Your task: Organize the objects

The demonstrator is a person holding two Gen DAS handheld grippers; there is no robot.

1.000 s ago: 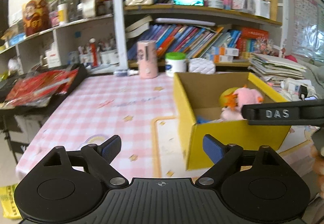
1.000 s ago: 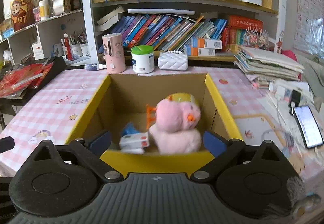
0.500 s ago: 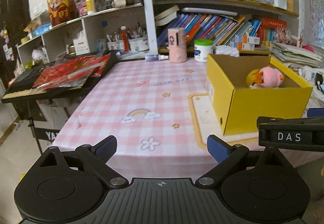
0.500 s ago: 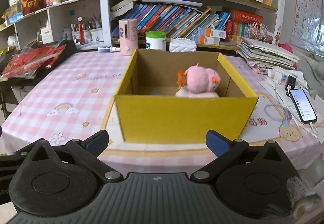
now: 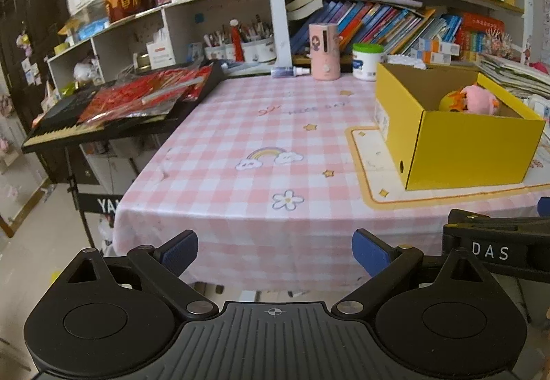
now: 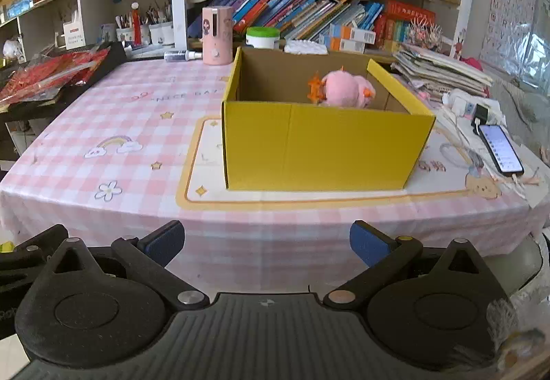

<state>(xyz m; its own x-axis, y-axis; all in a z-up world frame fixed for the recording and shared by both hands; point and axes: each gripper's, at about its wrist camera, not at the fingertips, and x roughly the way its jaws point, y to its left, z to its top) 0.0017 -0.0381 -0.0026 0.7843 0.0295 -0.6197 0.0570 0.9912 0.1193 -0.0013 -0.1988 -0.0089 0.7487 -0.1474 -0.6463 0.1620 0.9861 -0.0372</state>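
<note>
A yellow cardboard box stands open on the pink checked tablecloth, with a pink plush toy sitting inside against its far right wall. In the left wrist view the same box is at the right, the plush toy showing over its rim. My left gripper is open and empty, off the table's near edge. My right gripper is open and empty too, in front of the box and off the table. The right gripper's black side shows at the lower right of the left wrist view.
A pink cylinder, a green-lidded jar and a small spray bottle stand at the table's back edge before bookshelves. A phone on a cable lies right of the box. A keyboard with red packets stands at the left.
Both grippers have pulled back from the box to beyond the table's near edge. The box and plush toy look smaller and farther away. The left jaws stand slightly wider.
</note>
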